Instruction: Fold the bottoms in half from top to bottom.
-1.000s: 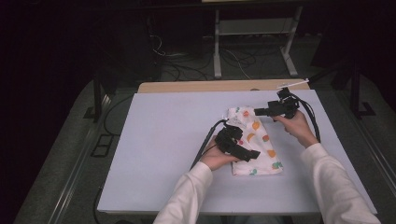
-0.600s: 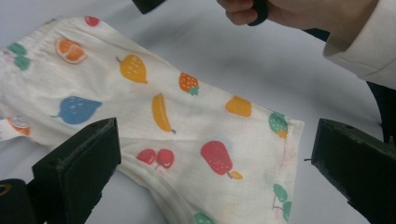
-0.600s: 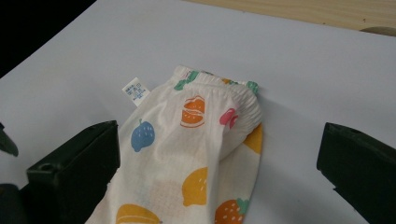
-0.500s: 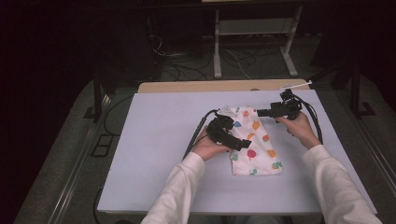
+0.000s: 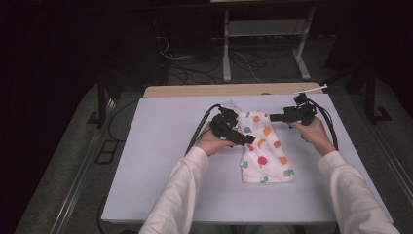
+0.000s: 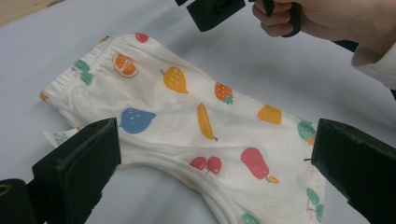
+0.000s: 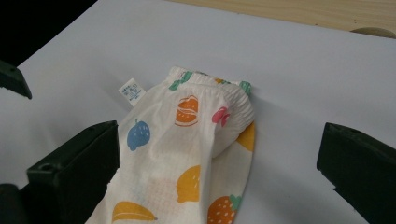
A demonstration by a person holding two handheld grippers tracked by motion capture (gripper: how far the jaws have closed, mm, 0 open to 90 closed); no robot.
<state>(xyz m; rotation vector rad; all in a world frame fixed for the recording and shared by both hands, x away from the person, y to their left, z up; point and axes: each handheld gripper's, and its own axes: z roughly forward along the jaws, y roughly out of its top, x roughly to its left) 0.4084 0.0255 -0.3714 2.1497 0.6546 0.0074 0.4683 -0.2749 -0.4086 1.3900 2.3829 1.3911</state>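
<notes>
White fruit-print shorts (image 5: 264, 148) lying folded flat on table (image 5: 146, 161), left gripper (image 5: 242, 138) and right gripper (image 5: 273, 117) jaws spread, holding nothing

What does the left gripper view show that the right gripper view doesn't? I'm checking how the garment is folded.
Left gripper view: the curved hemmed edge, cherry and pear prints, and the person's other hand. Right gripper view: the elastic waistband bunched and folded over, and the wooden strip past the table. Both share the fruit-print garment with its label, lying between open jaws.
</notes>
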